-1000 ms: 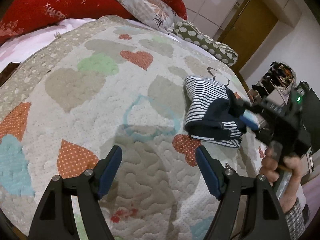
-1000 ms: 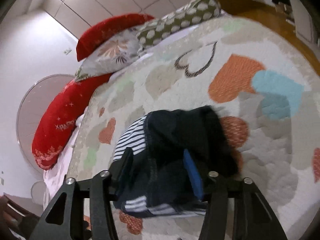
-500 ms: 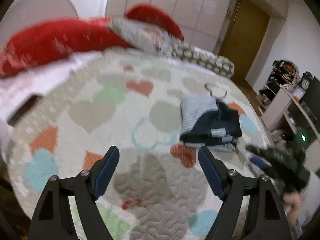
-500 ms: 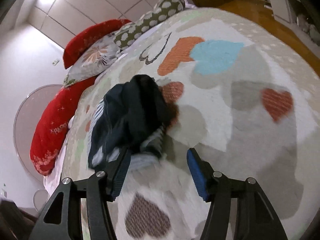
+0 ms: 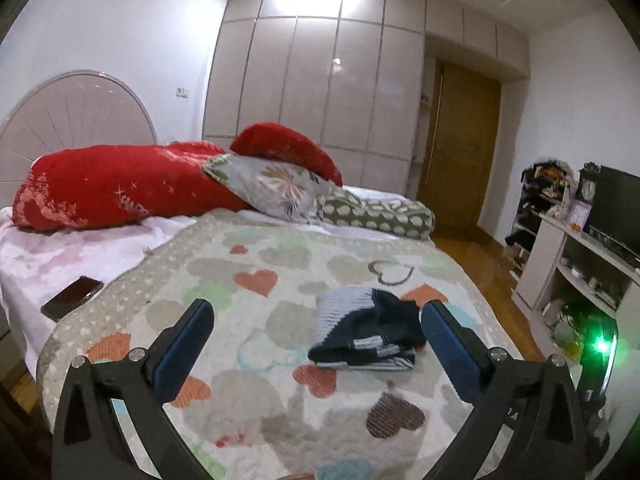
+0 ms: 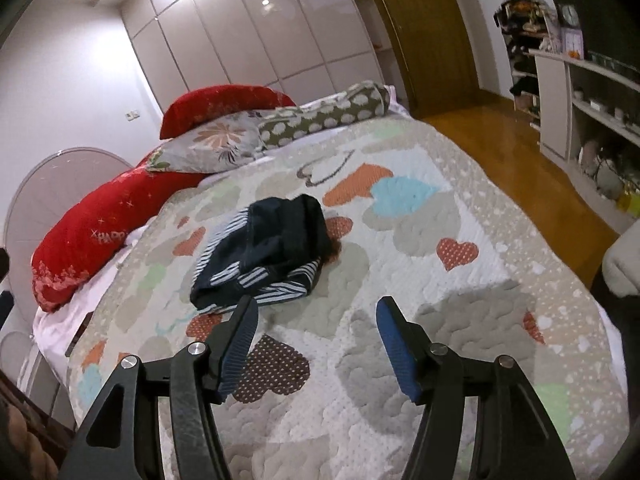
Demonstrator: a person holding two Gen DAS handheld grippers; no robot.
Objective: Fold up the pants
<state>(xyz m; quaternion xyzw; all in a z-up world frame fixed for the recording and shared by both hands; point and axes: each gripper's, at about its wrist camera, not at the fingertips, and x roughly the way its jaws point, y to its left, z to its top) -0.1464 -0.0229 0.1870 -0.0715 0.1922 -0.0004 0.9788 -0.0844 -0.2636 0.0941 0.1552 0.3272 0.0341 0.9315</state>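
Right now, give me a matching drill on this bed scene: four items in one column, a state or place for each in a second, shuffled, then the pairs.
Items
1. pants
2. left gripper
3. phone
4. spotted bolster

States or places
A. at the head of the bed, beside the floral pillow
B. open, holding nothing
C. folded bundle on the heart quilt
D. on the pink sheet off the quilt's edge

Pairs: 1-C, 2-B, 3-D, 4-A

Bed carried heart-patterned quilt — folded pants lay on quilt, right of centre. Red pillows, floral pillow, dotted bolster at head — dark phone on sheet.
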